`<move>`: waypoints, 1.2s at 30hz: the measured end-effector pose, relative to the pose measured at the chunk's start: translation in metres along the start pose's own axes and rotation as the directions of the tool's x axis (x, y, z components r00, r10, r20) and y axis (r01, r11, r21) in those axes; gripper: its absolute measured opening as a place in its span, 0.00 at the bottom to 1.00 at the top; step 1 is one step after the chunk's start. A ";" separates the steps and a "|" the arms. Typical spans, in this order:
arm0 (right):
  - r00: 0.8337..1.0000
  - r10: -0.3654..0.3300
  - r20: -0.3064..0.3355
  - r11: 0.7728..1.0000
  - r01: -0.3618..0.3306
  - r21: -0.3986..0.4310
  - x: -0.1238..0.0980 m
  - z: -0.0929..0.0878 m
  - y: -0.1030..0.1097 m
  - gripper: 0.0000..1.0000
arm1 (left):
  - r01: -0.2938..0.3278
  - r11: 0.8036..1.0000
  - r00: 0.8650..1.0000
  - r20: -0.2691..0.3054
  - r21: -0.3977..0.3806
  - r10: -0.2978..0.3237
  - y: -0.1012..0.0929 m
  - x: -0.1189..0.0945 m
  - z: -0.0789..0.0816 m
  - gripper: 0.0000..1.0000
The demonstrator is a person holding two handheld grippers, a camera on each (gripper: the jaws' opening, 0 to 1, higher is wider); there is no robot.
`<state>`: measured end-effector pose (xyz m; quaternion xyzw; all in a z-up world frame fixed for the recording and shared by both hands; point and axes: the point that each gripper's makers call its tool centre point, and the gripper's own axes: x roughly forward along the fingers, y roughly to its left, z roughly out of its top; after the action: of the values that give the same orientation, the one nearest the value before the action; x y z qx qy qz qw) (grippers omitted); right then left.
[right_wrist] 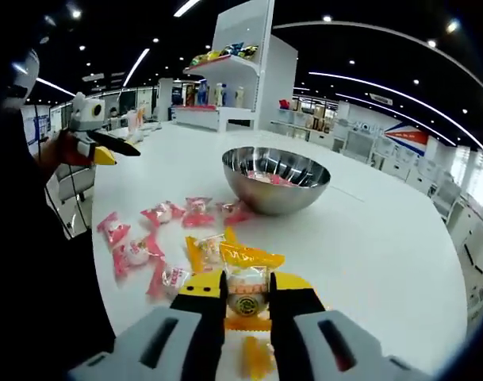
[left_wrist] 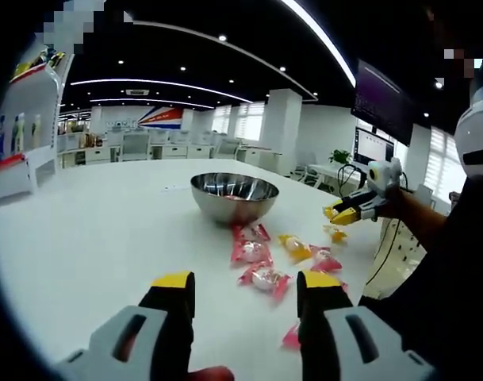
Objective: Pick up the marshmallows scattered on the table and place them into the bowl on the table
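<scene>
Right gripper (right_wrist: 247,298) jaws clamp a yellow-wrapped marshmallow (right_wrist: 247,278); carry it level over the steel bowl (right_wrist: 276,179) before releasing. Left gripper (left_wrist: 245,298) jaws gape empty.

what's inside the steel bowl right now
A few pink-wrapped marshmallows lie at the bottom of the steel bowl. Its near wall hides part of the floor, so an exact count cannot be made.
</scene>
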<state>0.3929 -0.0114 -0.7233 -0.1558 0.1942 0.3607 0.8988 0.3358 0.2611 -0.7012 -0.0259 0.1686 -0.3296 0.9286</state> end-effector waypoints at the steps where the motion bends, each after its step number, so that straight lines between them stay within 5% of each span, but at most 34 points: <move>1: 1.000 0.005 0.011 1.000 -0.005 -0.004 0.002 0.006 -0.004 0.22 | -0.002 1.000 1.000 0.000 0.000 0.002 0.000 0.000 0.000 0.52; 8: 0.999 0.019 0.036 0.999 -0.018 -0.031 0.023 0.036 -0.029 0.22 | -0.005 1.000 1.000 0.006 0.002 0.005 0.002 -0.001 0.003 0.52; 20: 0.996 0.050 0.070 0.995 -0.044 -0.088 0.048 0.079 -0.041 0.21 | -0.005 1.000 1.000 0.009 0.007 0.005 -0.003 -0.001 0.006 0.52; 36: 0.995 0.084 0.049 0.989 -0.077 -0.129 0.087 0.116 -0.057 0.21 | 0.010 1.000 1.000 -0.005 0.009 -0.010 -0.011 0.001 0.001 0.52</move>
<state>0.5184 0.0495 -0.6539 -0.1948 0.1525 0.4124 0.8768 0.3306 0.2523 -0.6985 -0.0218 0.1695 -0.3351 0.9266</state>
